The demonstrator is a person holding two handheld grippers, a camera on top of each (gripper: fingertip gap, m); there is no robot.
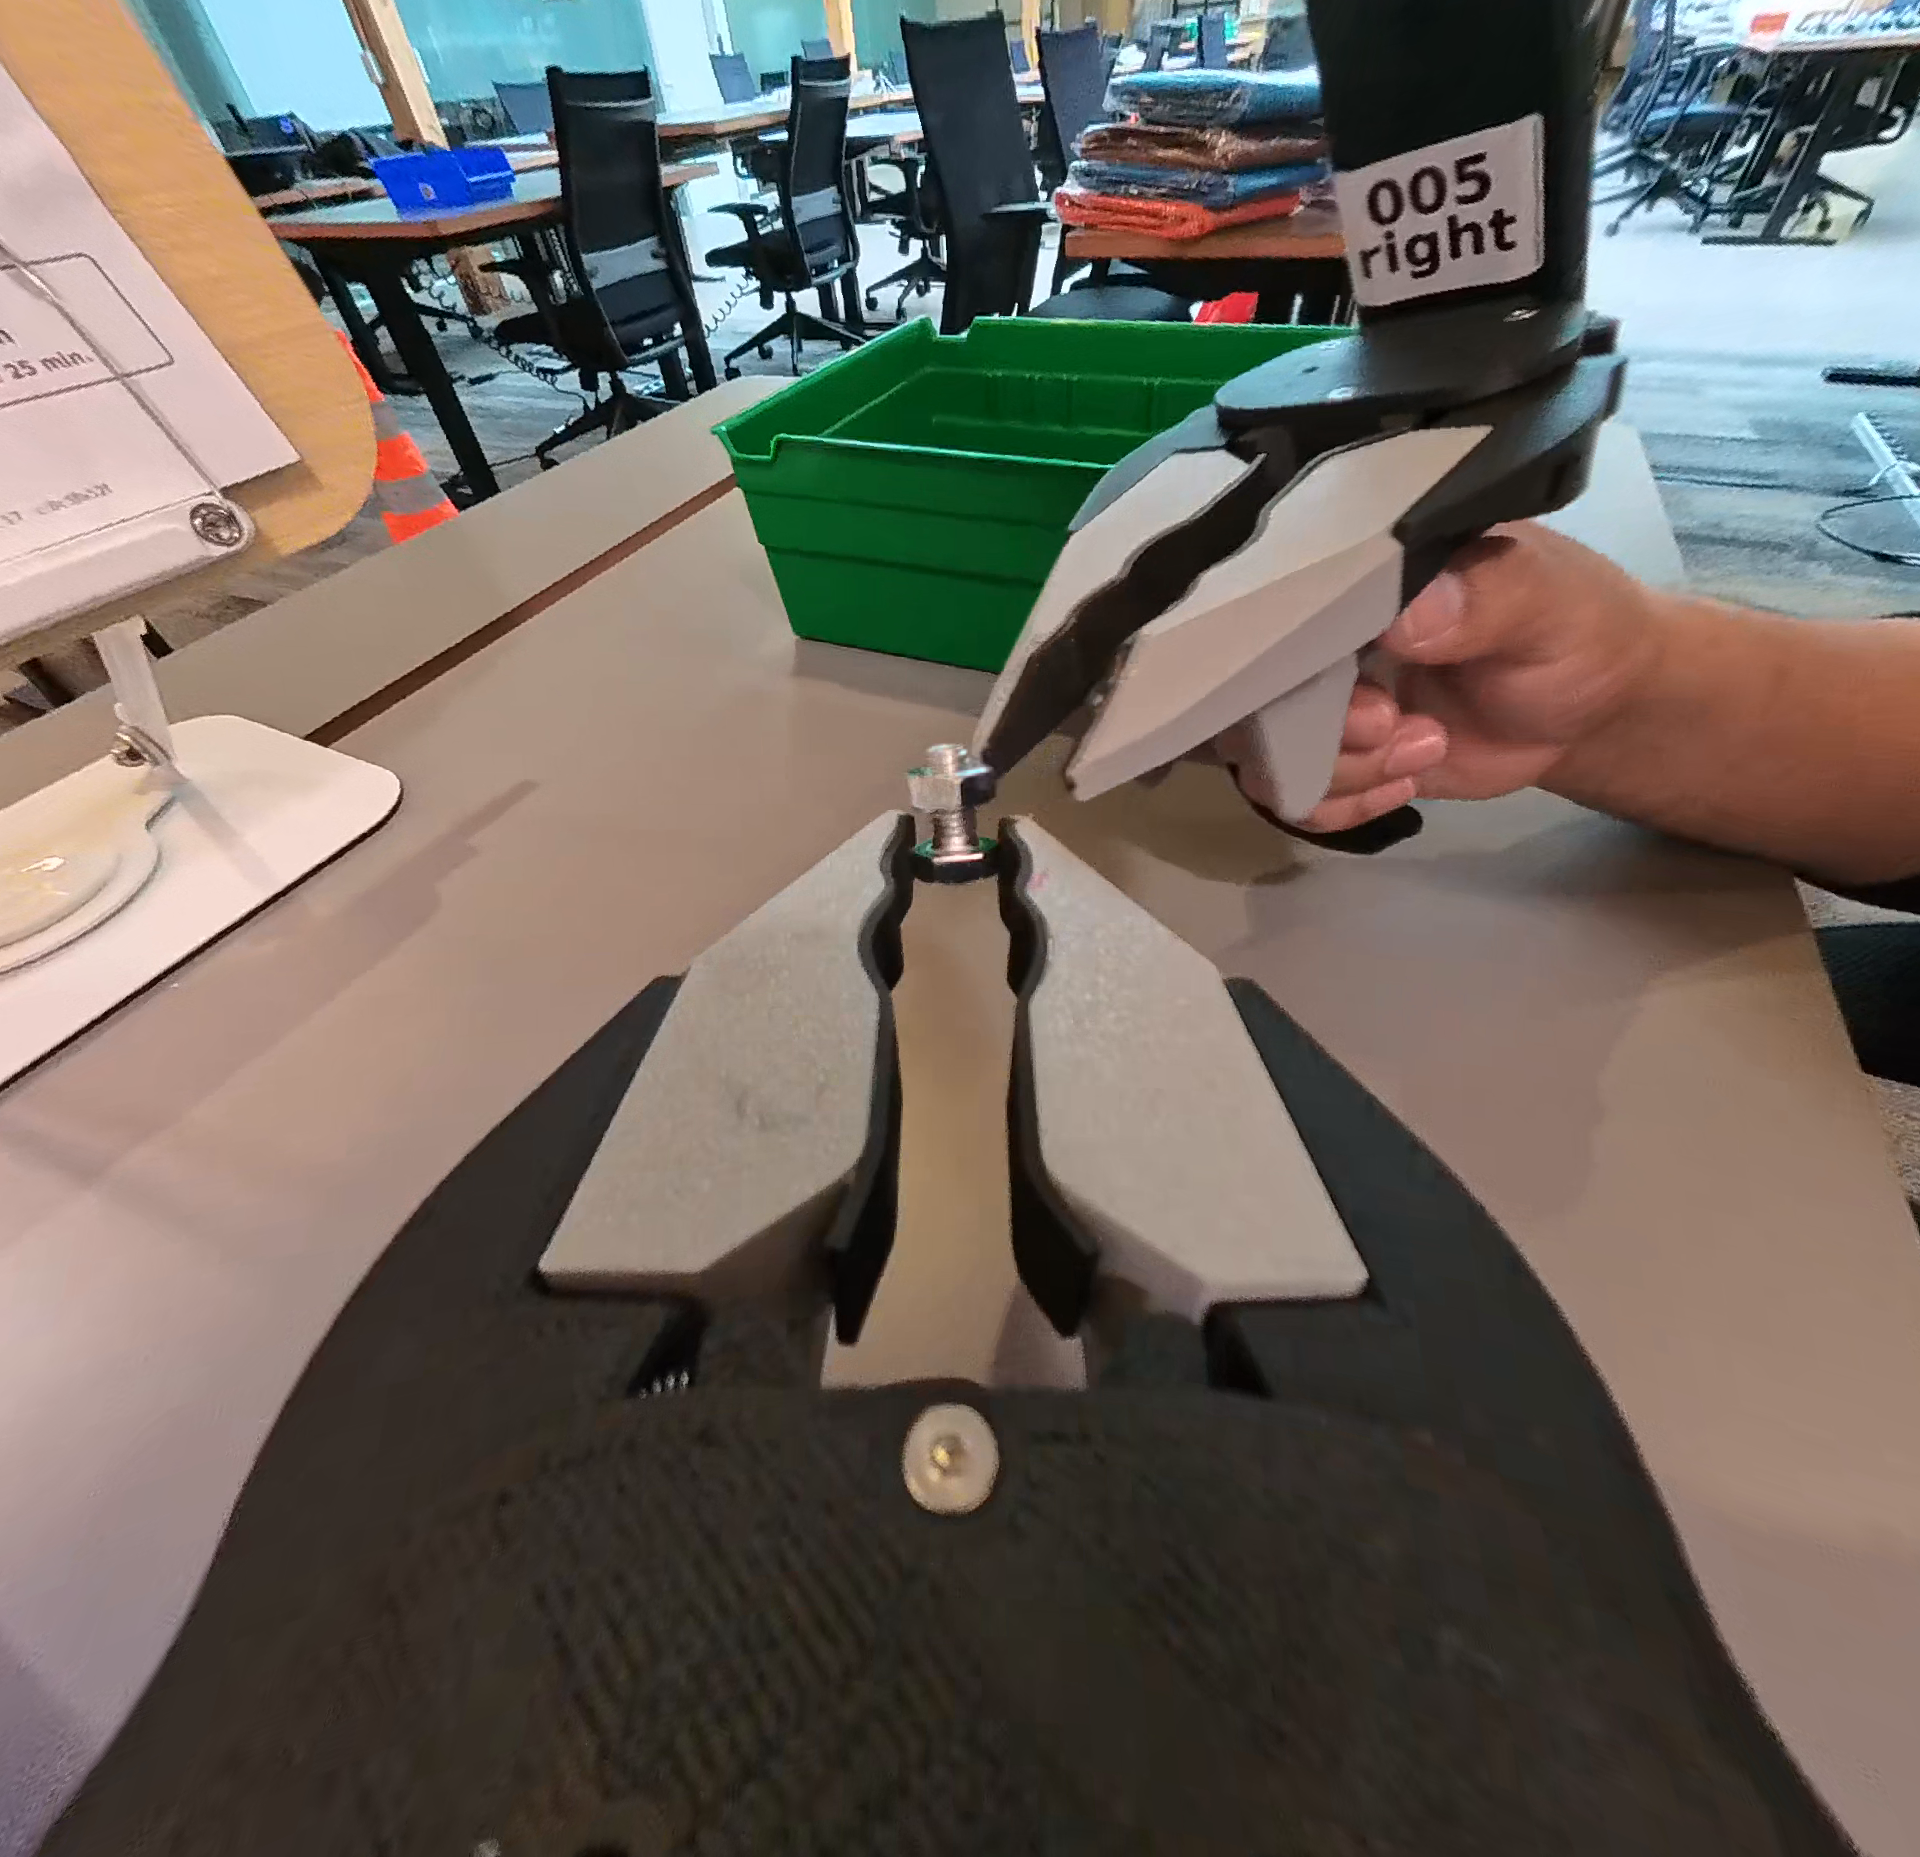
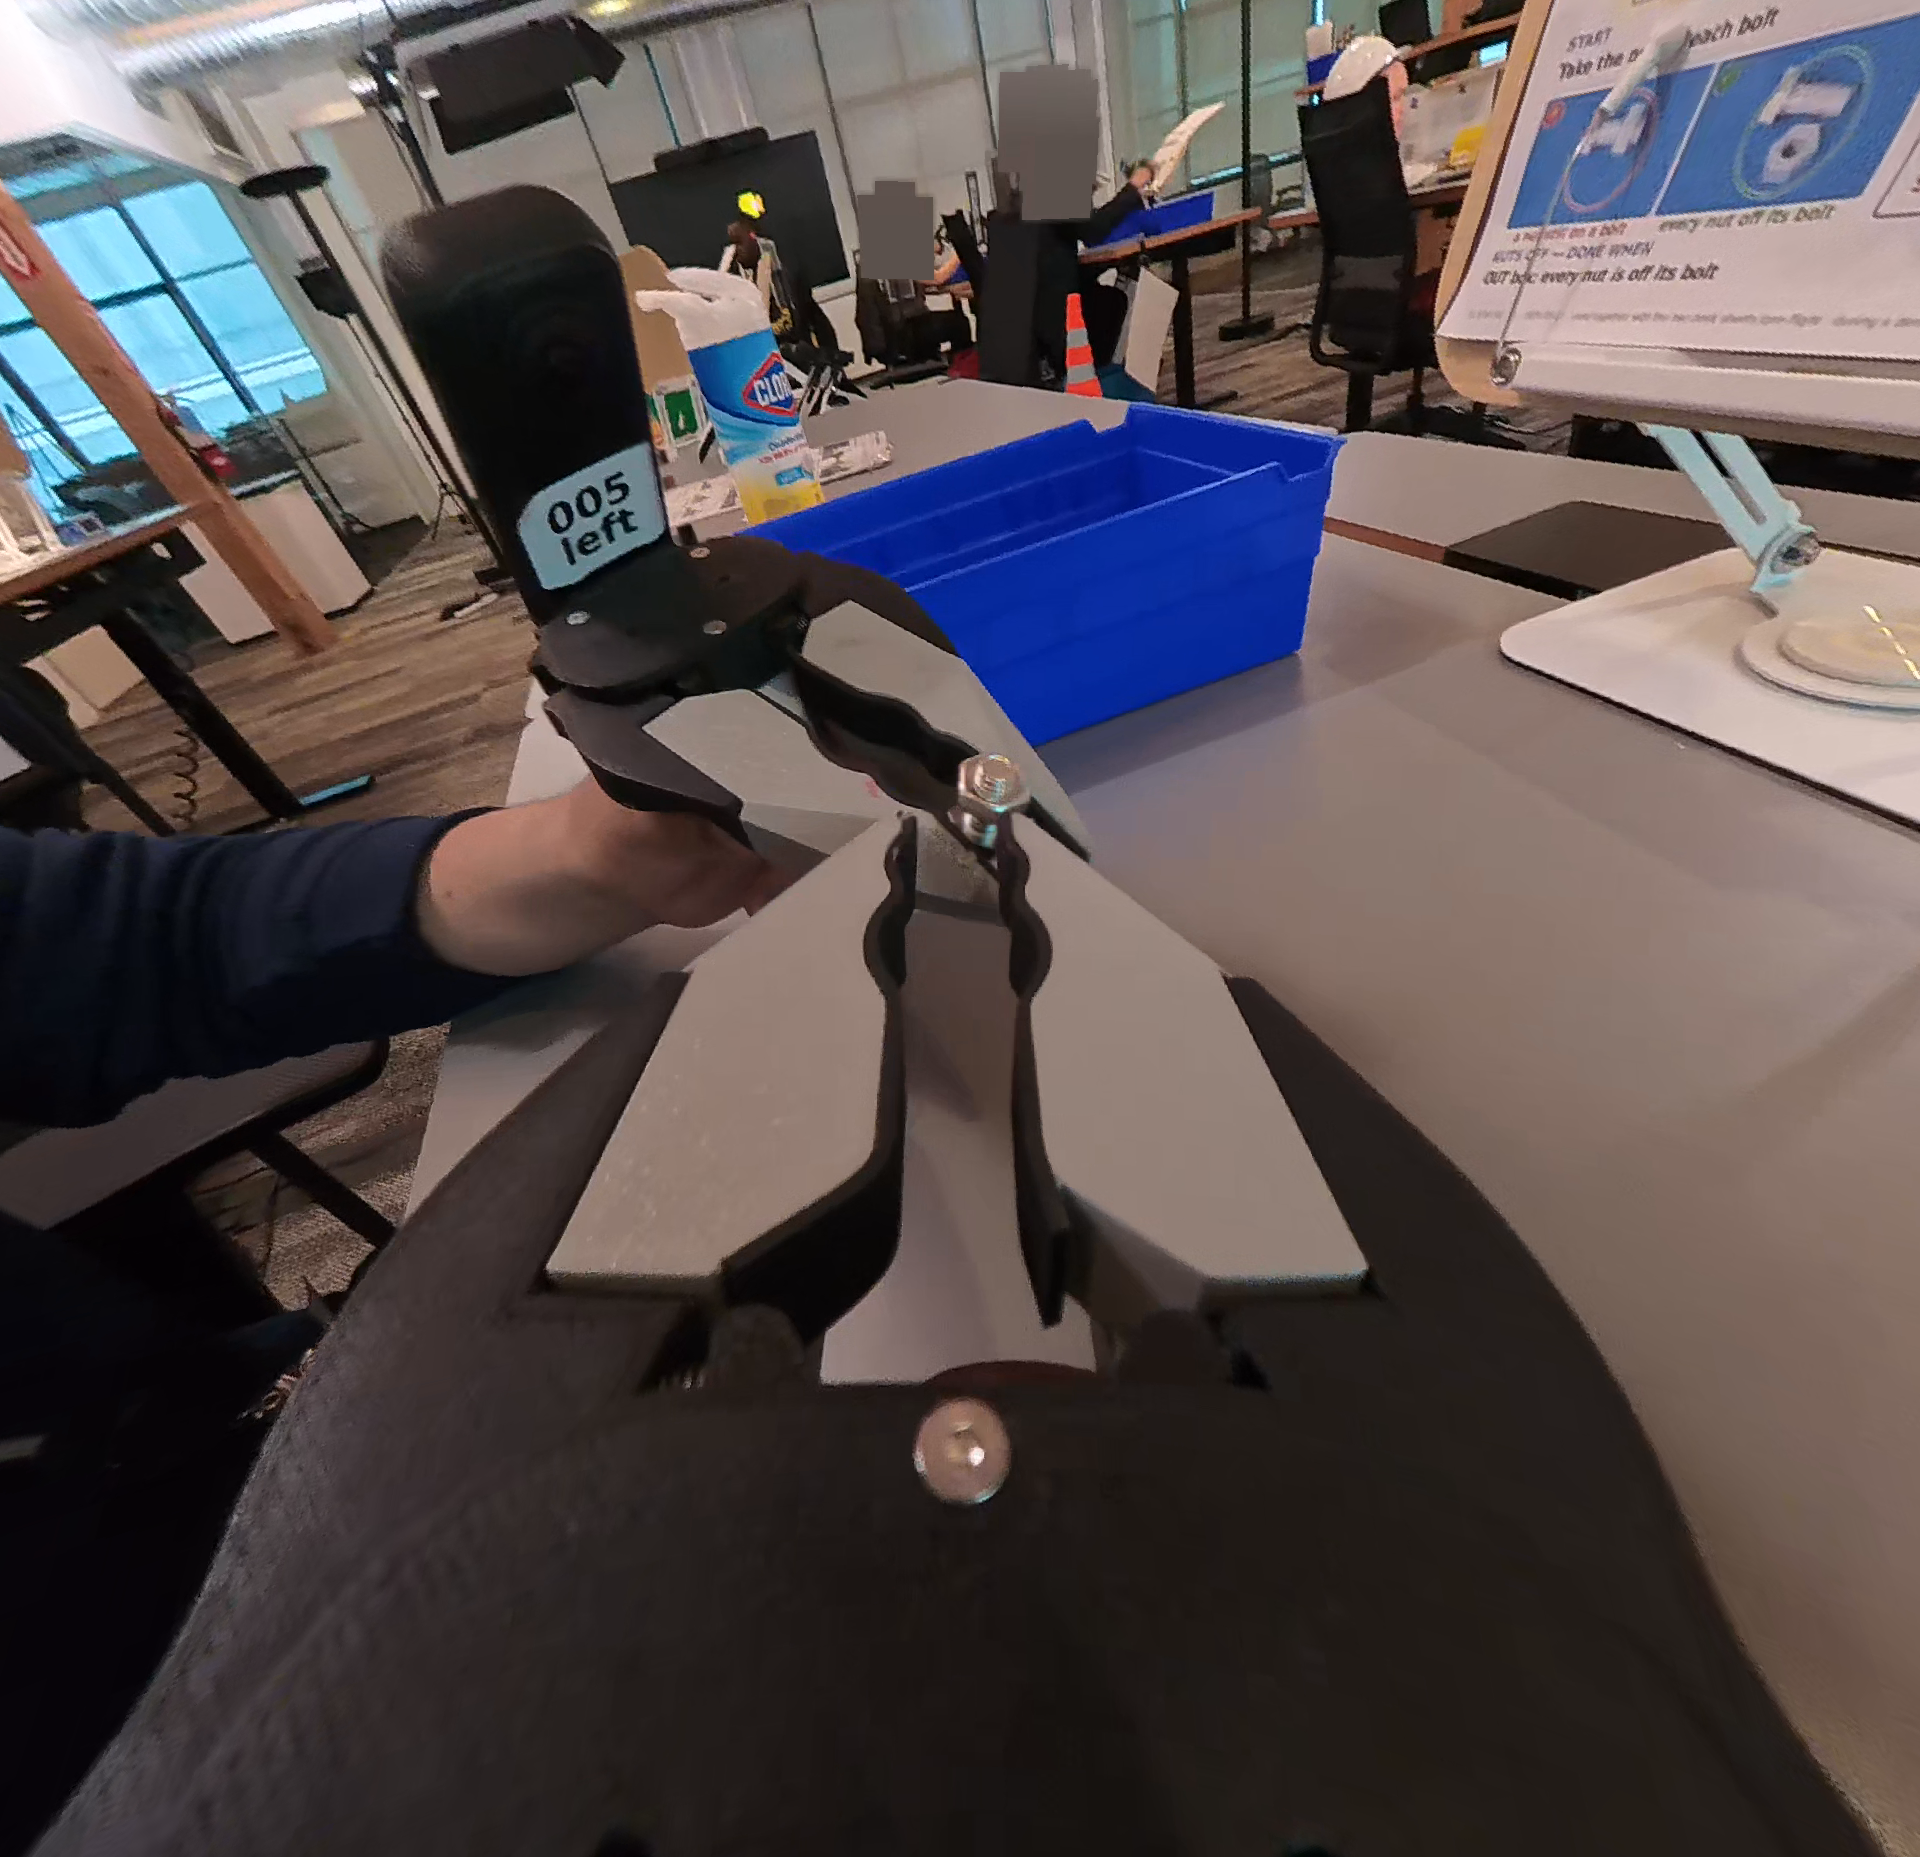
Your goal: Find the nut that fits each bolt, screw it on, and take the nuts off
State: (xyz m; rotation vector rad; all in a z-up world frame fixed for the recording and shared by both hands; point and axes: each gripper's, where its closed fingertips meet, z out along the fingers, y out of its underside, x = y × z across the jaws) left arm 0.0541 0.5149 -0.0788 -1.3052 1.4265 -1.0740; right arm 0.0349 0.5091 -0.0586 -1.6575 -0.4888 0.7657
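A smooth grey table (image 1: 540, 872) is shown bearing two ribbed, rectangular plastic bins, one green (image 1: 914, 519) and one blue (image 2: 1122, 571). The left gripper (image 1: 953, 833), with flat matte-grey fingers edged in wavy black pads, is closed on the hexagonal head of a threaded steel bolt (image 1: 948, 833), which is held upright just above the table. The right gripper (image 2: 958, 839) is seen with its tips slightly apart, one tip touching the bright hexagonal nut (image 1: 938, 787) threaded near the bolt's top; no clamping is evident.
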